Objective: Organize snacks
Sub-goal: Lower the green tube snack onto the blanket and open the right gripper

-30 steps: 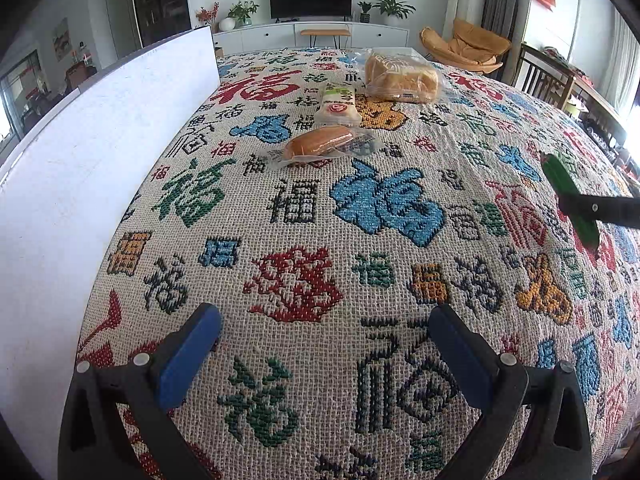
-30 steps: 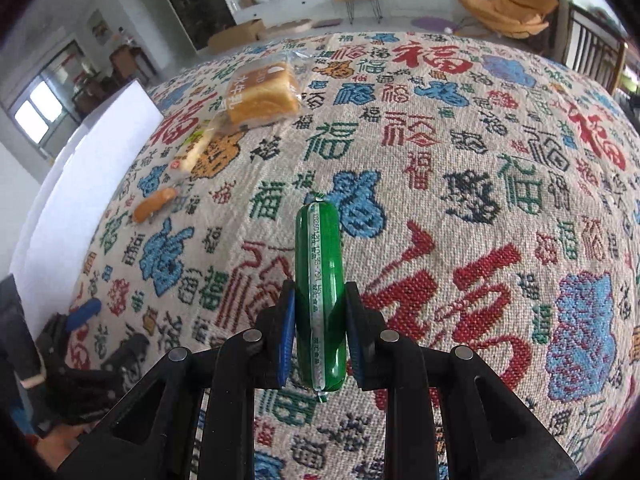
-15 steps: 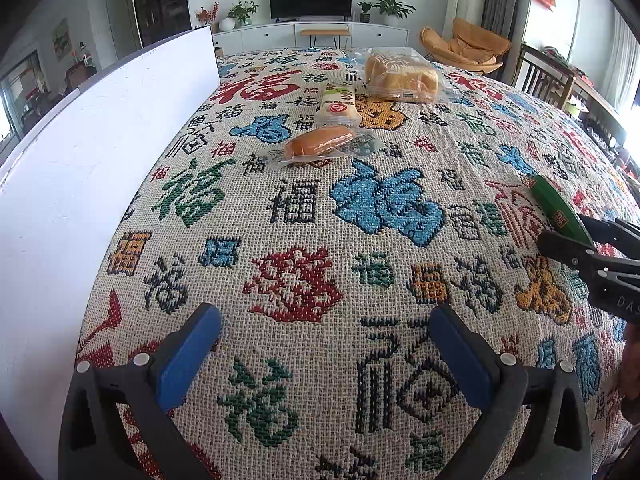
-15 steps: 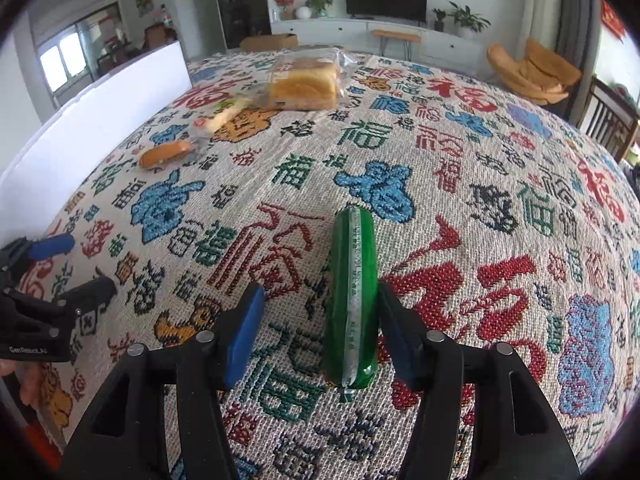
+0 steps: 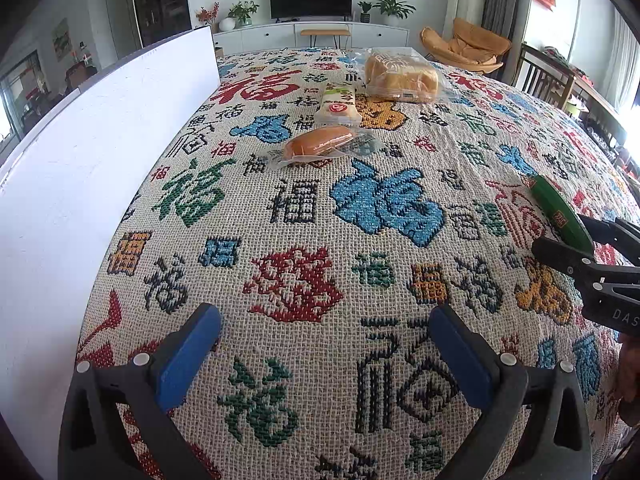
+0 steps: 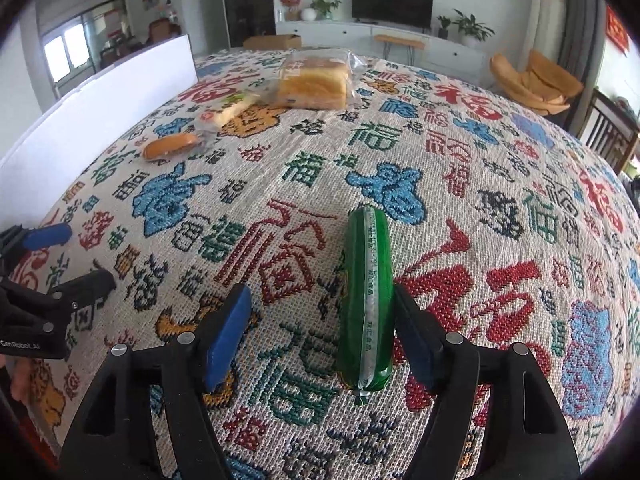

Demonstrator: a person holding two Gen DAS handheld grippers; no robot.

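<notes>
A green sausage stick (image 6: 366, 296) lies on the patterned tablecloth (image 6: 460, 184) between the fingers of my right gripper (image 6: 320, 332), which is open and close against it on the right side; it also shows in the left wrist view (image 5: 560, 212). My left gripper (image 5: 320, 356) is open and empty, low over the cloth near the front. A wrapped bun (image 5: 320, 142), a small white cake packet (image 5: 336, 104) and a bagged loaf of bread (image 5: 400, 76) lie in a line at the far middle.
A tall white board (image 5: 100, 152) stands along the table's left side. Chairs (image 5: 552, 80) stand past the right edge. The right gripper's body (image 5: 592, 264) shows at the right of the left wrist view.
My right gripper came down to the cloth with the green sausage stick and opened, letting it go. The left gripper has not moved.
</notes>
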